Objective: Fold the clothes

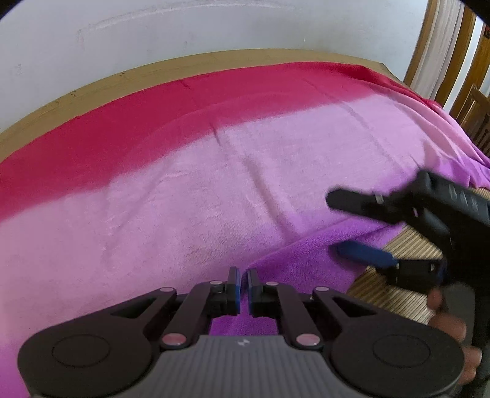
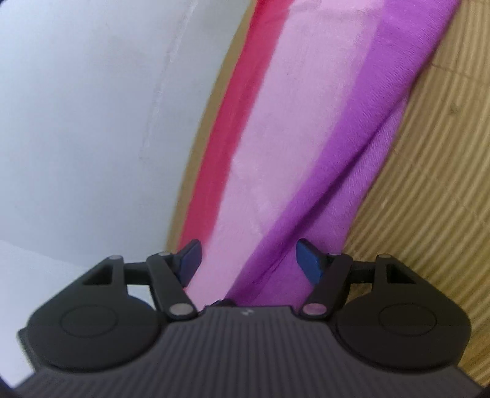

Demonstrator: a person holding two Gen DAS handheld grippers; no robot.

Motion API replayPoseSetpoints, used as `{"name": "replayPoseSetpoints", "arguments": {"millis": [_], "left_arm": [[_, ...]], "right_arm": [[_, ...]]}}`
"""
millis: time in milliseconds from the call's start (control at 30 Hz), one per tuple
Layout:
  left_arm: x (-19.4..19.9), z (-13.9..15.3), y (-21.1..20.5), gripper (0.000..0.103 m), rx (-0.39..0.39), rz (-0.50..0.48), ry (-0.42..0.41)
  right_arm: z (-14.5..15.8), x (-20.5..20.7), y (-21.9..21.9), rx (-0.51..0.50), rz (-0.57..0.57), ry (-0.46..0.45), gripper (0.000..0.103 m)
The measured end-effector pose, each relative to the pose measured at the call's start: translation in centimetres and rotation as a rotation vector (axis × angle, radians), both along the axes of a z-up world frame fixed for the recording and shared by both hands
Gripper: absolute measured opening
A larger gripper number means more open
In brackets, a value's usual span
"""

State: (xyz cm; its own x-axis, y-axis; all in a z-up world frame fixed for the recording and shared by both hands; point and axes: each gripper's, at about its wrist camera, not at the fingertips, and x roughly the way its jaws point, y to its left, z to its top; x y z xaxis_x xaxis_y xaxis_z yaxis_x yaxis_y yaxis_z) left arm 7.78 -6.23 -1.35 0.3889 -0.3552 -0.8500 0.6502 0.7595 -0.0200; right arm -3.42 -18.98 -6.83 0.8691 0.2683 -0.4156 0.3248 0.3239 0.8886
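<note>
Cloth (image 1: 214,171) lay spread on the mat (image 1: 410,248), filling the left wrist frame's centre, wall (image 1: 183,27) behind at top. Left gripper (image 1: 242,283) sat at lower centre on the cloth's near fold; right gripper (image 1: 343,226) at right, over the cloth edge.

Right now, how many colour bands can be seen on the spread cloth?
3 on the striped cloth: red band nearest the wall, pale pink band in the middle, purple band at the near edge. Parts hang off, hidden.

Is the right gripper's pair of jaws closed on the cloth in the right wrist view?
No, the right gripper has its jaws spread wide, with the striped cloth lying between them untouched.
</note>
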Motion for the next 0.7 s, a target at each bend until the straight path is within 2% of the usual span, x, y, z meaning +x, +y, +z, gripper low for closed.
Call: {"name": "replayPoseSetpoints", "arguments": {"millis": [167,233,300,500,600,700], "left_arm": [[0.3,-0.8,0.0,0.008,0.015,0.007,0.010],[0.5,-1.2,0.2,0.008,0.021,0.015,0.014],[0.7,-1.7,0.3,0.008,0.027,0.025,0.020],[1.2,-2.2,0.2,0.010,0.026,0.080,0.023],[1.1,-2.2,-0.3,0.014,0.054,0.107,0.016],[1.0,-2.1,-0.8,0.016,0.068,0.180,0.026]], "right_arm": [[0.5,0.8,-0.4,0.026,-0.084,-0.010,0.072],[1.2,0.7,-1.5,0.002,-0.120,-0.014,0.072],[2.2,0.1,-3.5,-0.056,-0.136,-0.006,0.072],[3.1,-3.5,-9.1,-0.355,-0.210,0.064,0.072],[3.6,-5.0,-13.8,-0.433,-0.271,0.092,0.072],[4.0,-7.4,-18.3,-0.452,-0.353,0.125,0.072]]}}
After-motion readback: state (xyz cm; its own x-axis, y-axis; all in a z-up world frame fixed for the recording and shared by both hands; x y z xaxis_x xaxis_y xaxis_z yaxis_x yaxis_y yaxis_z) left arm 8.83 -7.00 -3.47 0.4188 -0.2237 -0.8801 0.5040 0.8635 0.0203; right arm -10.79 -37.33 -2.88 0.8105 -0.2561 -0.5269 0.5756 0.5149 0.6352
